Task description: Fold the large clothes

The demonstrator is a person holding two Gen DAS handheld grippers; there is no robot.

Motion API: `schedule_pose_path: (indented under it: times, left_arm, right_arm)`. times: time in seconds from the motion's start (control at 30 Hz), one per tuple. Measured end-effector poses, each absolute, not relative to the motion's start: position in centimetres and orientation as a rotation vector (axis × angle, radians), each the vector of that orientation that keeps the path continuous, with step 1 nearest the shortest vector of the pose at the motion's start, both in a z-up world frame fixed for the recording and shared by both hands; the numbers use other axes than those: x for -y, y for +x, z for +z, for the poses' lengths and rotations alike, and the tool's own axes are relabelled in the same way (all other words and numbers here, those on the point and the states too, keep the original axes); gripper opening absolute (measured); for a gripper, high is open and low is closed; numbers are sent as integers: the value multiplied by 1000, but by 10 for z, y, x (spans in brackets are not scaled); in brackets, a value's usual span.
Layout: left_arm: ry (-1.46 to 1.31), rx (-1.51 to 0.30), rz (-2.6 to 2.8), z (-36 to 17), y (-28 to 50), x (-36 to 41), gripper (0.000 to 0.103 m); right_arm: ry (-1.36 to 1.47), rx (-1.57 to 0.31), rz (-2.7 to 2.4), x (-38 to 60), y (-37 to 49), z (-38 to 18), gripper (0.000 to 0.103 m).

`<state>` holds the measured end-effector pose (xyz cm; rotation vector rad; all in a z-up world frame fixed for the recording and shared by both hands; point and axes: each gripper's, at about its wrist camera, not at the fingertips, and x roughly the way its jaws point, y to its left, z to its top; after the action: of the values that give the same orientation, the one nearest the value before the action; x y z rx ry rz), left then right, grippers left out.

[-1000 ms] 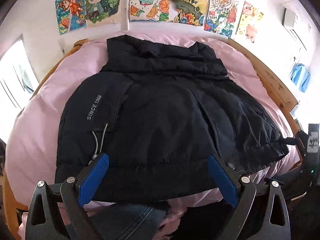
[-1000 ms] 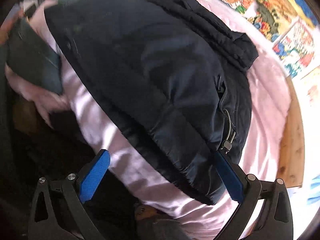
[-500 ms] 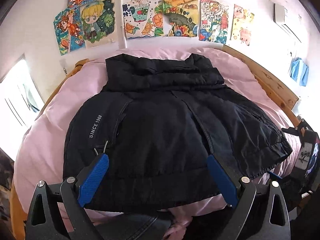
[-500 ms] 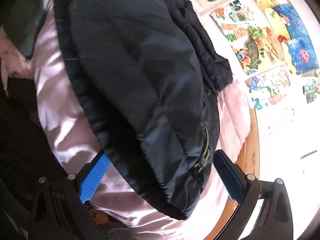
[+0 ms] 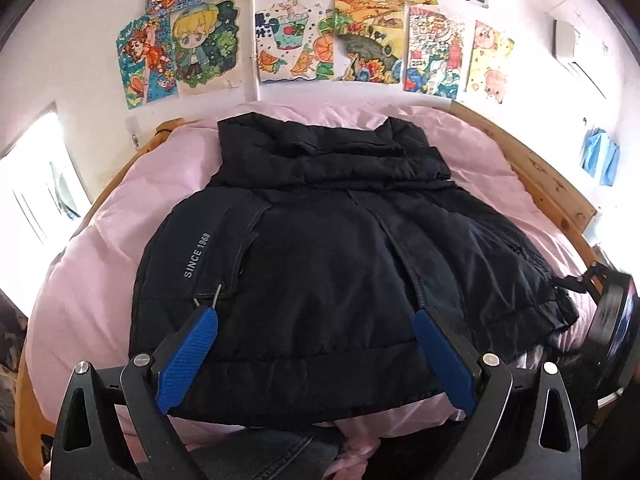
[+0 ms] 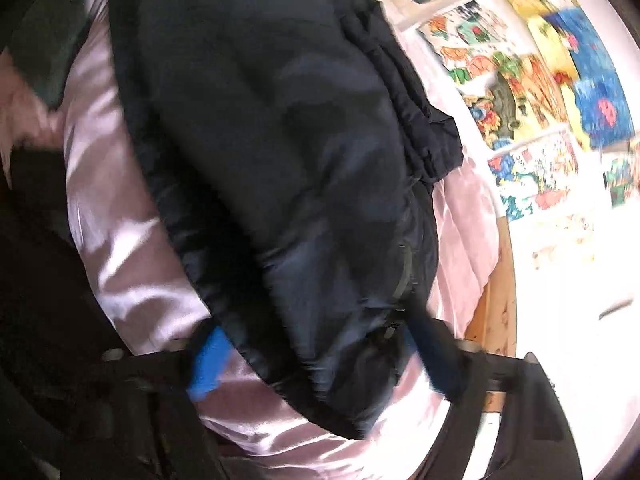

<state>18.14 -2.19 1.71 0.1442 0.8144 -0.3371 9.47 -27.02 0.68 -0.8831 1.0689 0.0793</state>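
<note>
This is a bedroom in a home. A bed with a wood frame and a pink cover fills the room. Bright drawings hang on the white wall above the bed. A window is left of the bed.

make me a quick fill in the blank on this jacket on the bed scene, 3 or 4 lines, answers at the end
1. The black jacket lies spread on a bed cover coloured ____.
2. The grey print on the jacket reads SINCE ____.
3. The wall behind the bed is hung with colourful ____.
4. The left tool hovers with its jaws ____, nothing clamped between its blue pads.

Missing words: pink; 1968; drawings; open
</note>
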Motion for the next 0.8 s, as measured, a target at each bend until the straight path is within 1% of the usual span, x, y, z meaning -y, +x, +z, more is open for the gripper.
schedule_pose_path:
  times: [0.07, 0.1, 0.13, 0.17, 0.2, 0.37, 0.43, 0.57, 0.67, 0.73, 0.8]
  left_arm:
    - [143, -800, -359, 19, 178, 23, 100]
    - [148, -788, -380, 21, 175, 24, 100]
    - [158, -780, -394, 21, 172, 27, 100]
    - [178, -770, -406, 22, 168, 31, 100]
    - [210, -755, -421, 22, 163, 36, 100]
    - [365, -706, -543, 19, 133, 66, 100]
    - [483, -710, -524, 8, 125, 82, 102]
    - [679, -809, -340, -28, 138, 103, 102]
    - [690, -919, -169, -46, 160, 90, 101]
    - [653, -947, -99, -47, 168, 79, 89]
    - [640, -940, -44, -45, 170, 74, 87]
  right_arm:
    - [-690, -1055, 63, 289, 105, 31, 36]
    - [-560, -1047, 64, 301, 111, 46, 33]
    - [-472, -1035, 63, 311, 113, 55, 32]
    - [-409, -1028, 70, 317, 114, 62, 25]
    - [-362, -1026, 87, 321, 116, 67, 21]
    - [-270, -1001, 154, 332, 132, 85, 19]
    - [-256, -970, 162, 333, 137, 94, 18]
    - [-186, -913, 154, 341, 147, 110, 17]
    - [-131, -888, 139, 349, 149, 115, 16]
    - [-105, -879, 127, 355, 150, 116, 16]
    - [-93, -881, 121, 359, 150, 115, 16]
